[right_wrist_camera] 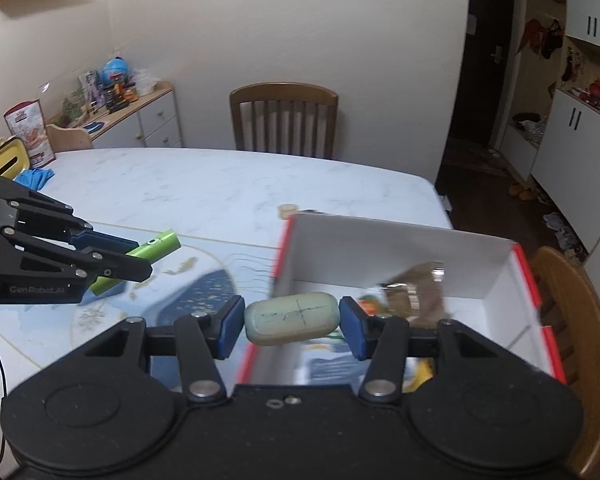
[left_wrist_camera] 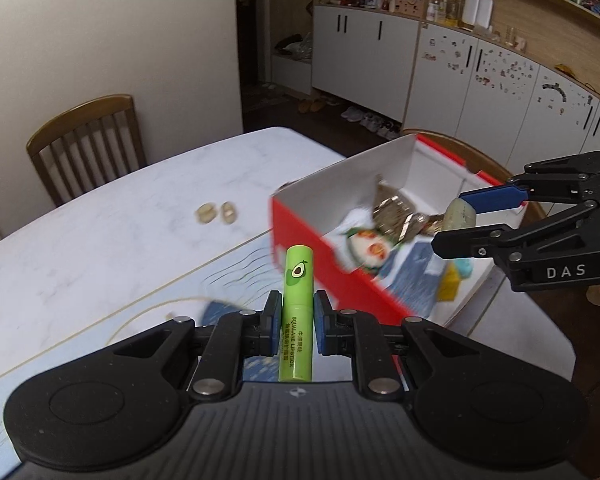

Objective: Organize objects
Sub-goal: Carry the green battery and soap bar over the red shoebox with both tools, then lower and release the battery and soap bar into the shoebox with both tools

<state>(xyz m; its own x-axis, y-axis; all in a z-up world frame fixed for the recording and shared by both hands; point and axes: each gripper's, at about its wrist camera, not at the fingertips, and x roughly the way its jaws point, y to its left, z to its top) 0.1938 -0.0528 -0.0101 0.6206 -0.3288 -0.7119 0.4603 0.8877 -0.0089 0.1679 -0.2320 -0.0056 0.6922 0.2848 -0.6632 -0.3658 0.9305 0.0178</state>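
Observation:
My left gripper (left_wrist_camera: 297,314) is shut on a green lipstick tube (left_wrist_camera: 297,312) and holds it above the table, left of the red and white box (left_wrist_camera: 300,220). The tube also shows in the right wrist view (right_wrist_camera: 156,246). My right gripper (right_wrist_camera: 291,318) is shut on a pale green oval bar (right_wrist_camera: 291,317) at the box's near left wall (right_wrist_camera: 356,248). In the left wrist view it (left_wrist_camera: 464,216) holds the bar (left_wrist_camera: 460,213) above the box's open top. Inside the box lie a crumpled gold wrapper (left_wrist_camera: 396,210) and several packets.
Two small gold items (left_wrist_camera: 216,213) lie on the white marble table (left_wrist_camera: 100,240). A blue patterned mat (right_wrist_camera: 188,296) covers the near part. Wooden chairs (right_wrist_camera: 284,120) stand at the far side and at the right (right_wrist_camera: 580,320). A yellow tin (right_wrist_camera: 4,164) and blue cloth (right_wrist_camera: 34,178) sit far left.

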